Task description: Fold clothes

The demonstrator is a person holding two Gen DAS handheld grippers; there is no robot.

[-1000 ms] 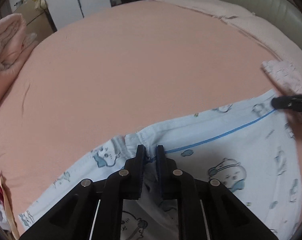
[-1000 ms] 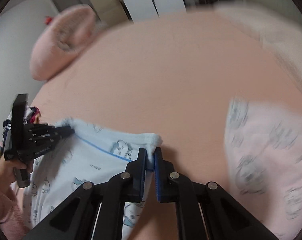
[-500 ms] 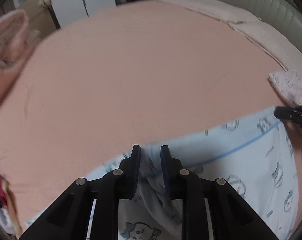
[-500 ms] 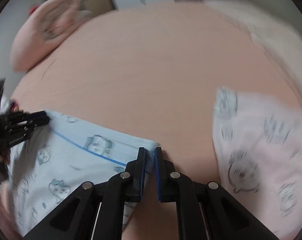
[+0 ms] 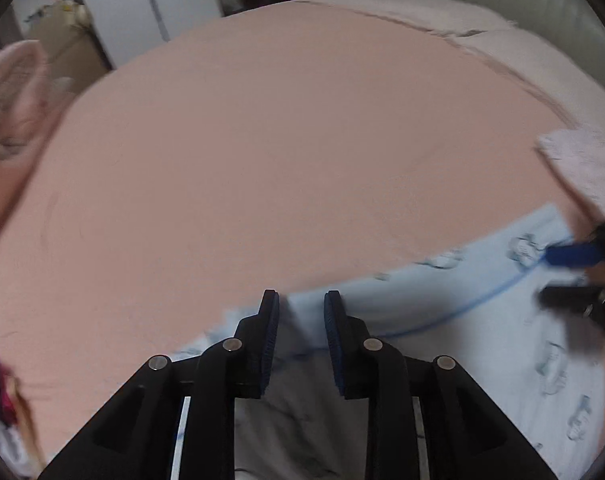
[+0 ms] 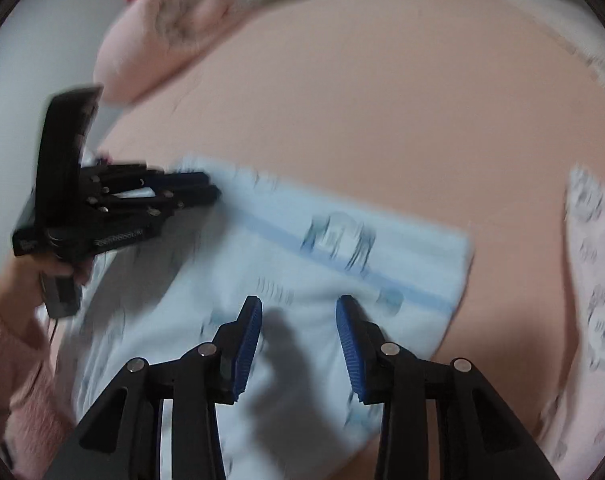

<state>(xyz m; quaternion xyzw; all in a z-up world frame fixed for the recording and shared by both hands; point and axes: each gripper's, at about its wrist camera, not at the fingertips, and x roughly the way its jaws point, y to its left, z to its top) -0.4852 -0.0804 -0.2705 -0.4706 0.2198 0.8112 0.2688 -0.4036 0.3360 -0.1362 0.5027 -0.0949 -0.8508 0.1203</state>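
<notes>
Garment: we see a pale blue cotton garment with small cartoon prints and a thin blue stripe (image 6: 342,264) lying flat on the salmon-pink bed sheet (image 5: 282,140), its far edge laid straight across the bed in front of both claws.
Left claw: our left claw (image 5: 300,304) sits at the garment's far left edge with its jaws slightly parted; cloth lies between and beneath them, yet the pads do not seem to press on it, so we judge the hold let go.
Right claw: our right claw (image 6: 298,312) hovers over the garment near its right corner; its jaws are opening, nothing is pinched, and only flat cloth and the claw's shadow show between them.
Done so far: we judge that one fold is laid down, since the doubled edge rests on the bed and both claws are free of it.
Left to do: we think the garment needs at least one more fold, as it is wide across the bed, then setting aside.
Other laundry: a pale pink printed garment (image 6: 594,280) lies just beside the blue one on the right, apart from it; whether it is fully folded we cannot tell.
Surroundings: a fluffy pink cushion (image 6: 170,28) rests at the far left of the bed.
</notes>
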